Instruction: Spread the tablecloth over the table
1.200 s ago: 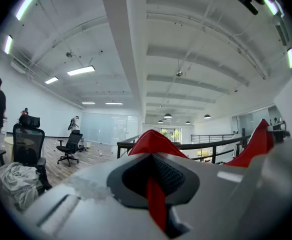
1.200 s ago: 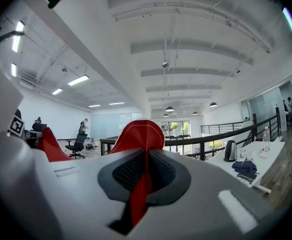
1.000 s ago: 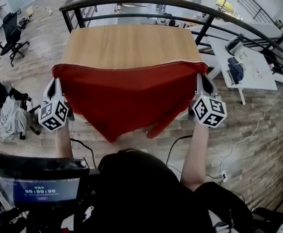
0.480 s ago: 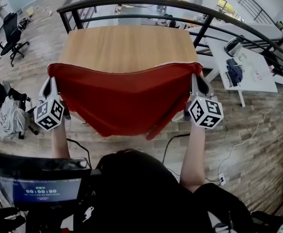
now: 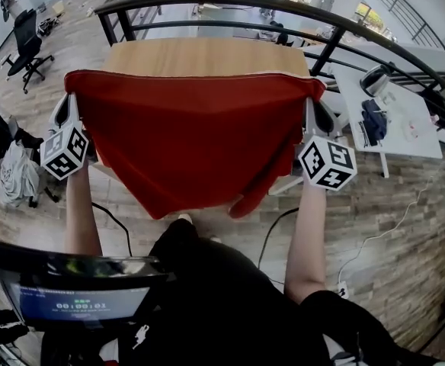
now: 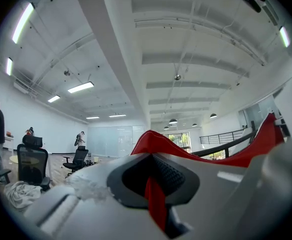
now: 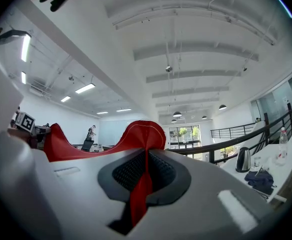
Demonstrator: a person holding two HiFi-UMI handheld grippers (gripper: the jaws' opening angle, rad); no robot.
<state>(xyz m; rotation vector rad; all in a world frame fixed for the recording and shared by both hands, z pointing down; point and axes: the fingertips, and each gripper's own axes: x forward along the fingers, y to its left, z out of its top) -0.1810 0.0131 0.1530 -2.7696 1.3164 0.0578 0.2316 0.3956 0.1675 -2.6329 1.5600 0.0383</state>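
Note:
A red tablecloth [image 5: 188, 132] hangs stretched in the air between my two grippers, above the near part of a wooden table [image 5: 207, 56]. My left gripper [image 5: 72, 96] is shut on the cloth's left corner. My right gripper [image 5: 312, 101] is shut on the right corner. The cloth's top edge is taut and level; its lower part droops to a point toward me. In the left gripper view, red tablecloth [image 6: 153, 196] is pinched between the dark pads. In the right gripper view, the same tablecloth [image 7: 142, 186] is clamped between the pads and rises in a fold ahead.
A black curved railing [image 5: 230, 2] runs behind and to the right of the table. A white desk [image 5: 398, 117] with a kettle and a blue item stands at the right. An office chair [image 5: 28, 44] and a heap of clothes [image 5: 13, 181] are at the left. Cables lie on the floor.
Both grippers have lifted the cloth and carried it away from me, over the table. Its top edge now hides more of the tabletop, and the cloth is stretched wider.

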